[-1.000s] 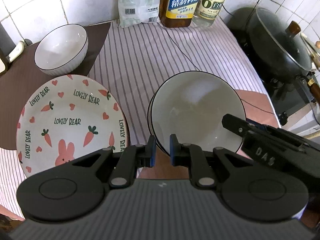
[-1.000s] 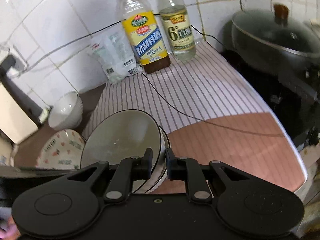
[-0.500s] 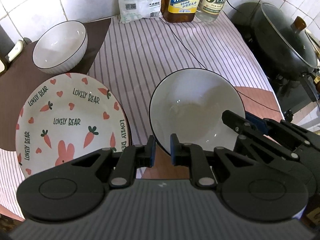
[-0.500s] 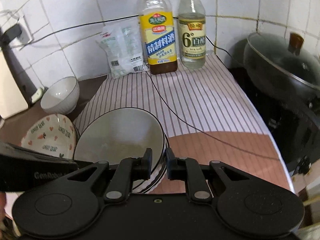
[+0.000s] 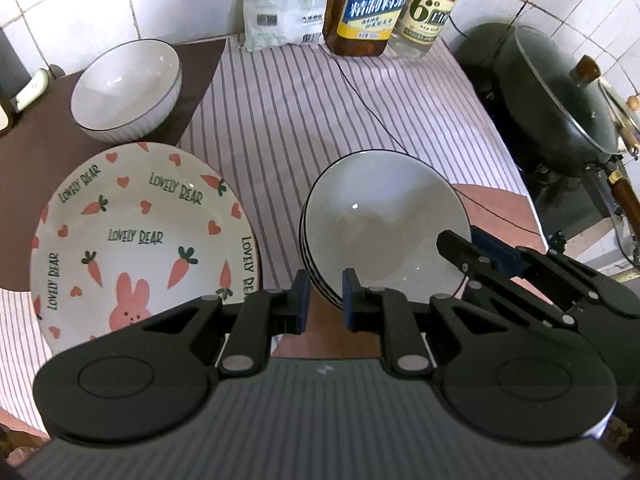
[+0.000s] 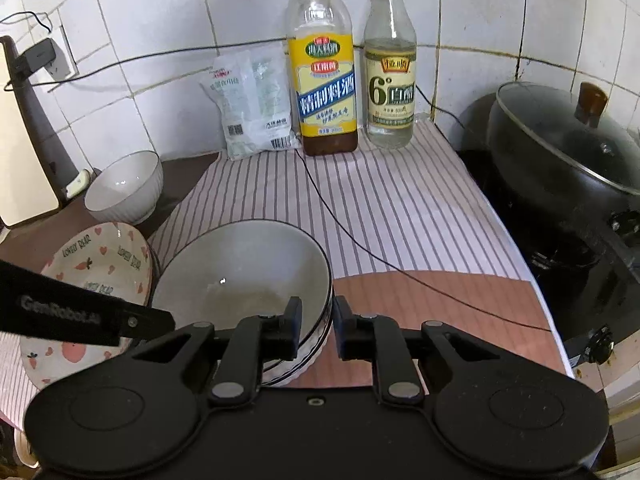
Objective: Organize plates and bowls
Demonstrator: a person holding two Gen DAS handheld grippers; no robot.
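In the left wrist view, the left gripper [image 5: 325,295] points steeply down, its jaws opening around the near rim of the stacked bowls [image 5: 384,236] beside the rabbit plate [image 5: 140,236]. In the right wrist view, the right gripper [image 6: 316,330] slants down over the striped cloth [image 6: 380,208], its jaws opening astride the stack's right rim.

Your left wrist view: bowl stack [image 5: 384,232] centre frame on striped cloth [image 5: 288,120]. Plate [image 5: 136,240] just left of stack. Single bowl [image 5: 126,88] upper left, behind plate. Bag [image 5: 284,4] and two bottles [image 5: 372,4] along top edge at wall. Lidded pan [image 5: 556,100] upper right, off cloth.
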